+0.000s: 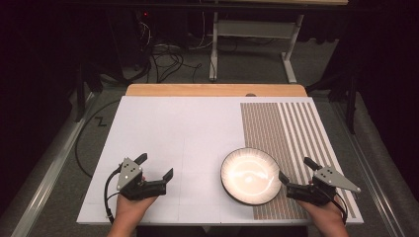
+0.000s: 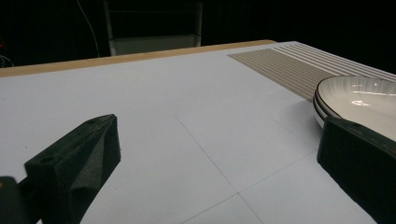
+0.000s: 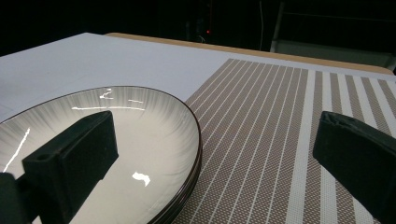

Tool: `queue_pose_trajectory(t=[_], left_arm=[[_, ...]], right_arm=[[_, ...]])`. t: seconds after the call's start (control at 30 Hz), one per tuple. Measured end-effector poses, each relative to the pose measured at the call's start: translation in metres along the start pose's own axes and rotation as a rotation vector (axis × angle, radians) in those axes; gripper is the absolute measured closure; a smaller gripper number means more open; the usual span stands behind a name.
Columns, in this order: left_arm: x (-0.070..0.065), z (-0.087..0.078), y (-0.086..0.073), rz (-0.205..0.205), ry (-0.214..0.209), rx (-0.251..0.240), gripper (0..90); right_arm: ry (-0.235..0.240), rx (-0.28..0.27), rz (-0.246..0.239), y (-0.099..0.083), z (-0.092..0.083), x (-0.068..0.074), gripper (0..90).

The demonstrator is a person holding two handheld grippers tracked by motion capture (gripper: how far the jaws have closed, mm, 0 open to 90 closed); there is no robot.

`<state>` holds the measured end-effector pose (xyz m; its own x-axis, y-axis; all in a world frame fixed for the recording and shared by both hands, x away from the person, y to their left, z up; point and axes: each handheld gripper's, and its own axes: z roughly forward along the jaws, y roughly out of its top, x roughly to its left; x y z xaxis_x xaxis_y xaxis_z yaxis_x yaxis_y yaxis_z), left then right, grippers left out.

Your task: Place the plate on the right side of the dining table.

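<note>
Round glossy white plates with dark rims [image 1: 250, 176], stacked at the near right of the white-topped desk [image 1: 173, 133], straddling the left edge of a brown woven placemat with white stripes [image 1: 291, 133]; at least two rims visible in the left tool view [image 2: 355, 95], several edges in the right tool view [image 3: 140, 140]. Left tool [image 1: 156, 167], black with a grey three-cornered plate, held in the left hand [image 1: 129, 207] at the near left of the desk, jaws spread wide, gripping nothing, well apart from the plates and above bare white surface marked with thin pencil lines [image 2: 205, 154]. Right tool [image 1: 296, 170], held in the right hand [image 1: 323, 212] over the placemat at the near right, jaws likewise wide apart and empty, one jaw just beside the stack's right rim, the other over the striped mat [image 3: 261, 140]; contact with the rim not clear. Wooden desk edge [image 1: 212, 90] at the far side, cables on the grey floor [image 1: 168, 61] beyond.
</note>
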<state>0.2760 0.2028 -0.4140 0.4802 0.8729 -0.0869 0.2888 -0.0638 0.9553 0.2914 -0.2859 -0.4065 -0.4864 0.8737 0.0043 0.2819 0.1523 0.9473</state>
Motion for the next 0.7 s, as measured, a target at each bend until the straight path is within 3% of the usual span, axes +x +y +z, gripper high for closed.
queue_pose_trajectory(t=[0.6, 0.7], left_arm=[[0.0043, 0.0005, -0.0007, -0.017, -0.009, 0.019, 0.2], [0.0038, 0.001, -0.0002, -0.001, -0.008, 0.033, 0.2]], right_arm=[[-0.014, -0.005, -0.012, 0.0011, -0.0006, -0.003, 1.1], [-0.01, -0.004, -0.012, 0.0013, -0.0005, -0.0029, 1.1]])
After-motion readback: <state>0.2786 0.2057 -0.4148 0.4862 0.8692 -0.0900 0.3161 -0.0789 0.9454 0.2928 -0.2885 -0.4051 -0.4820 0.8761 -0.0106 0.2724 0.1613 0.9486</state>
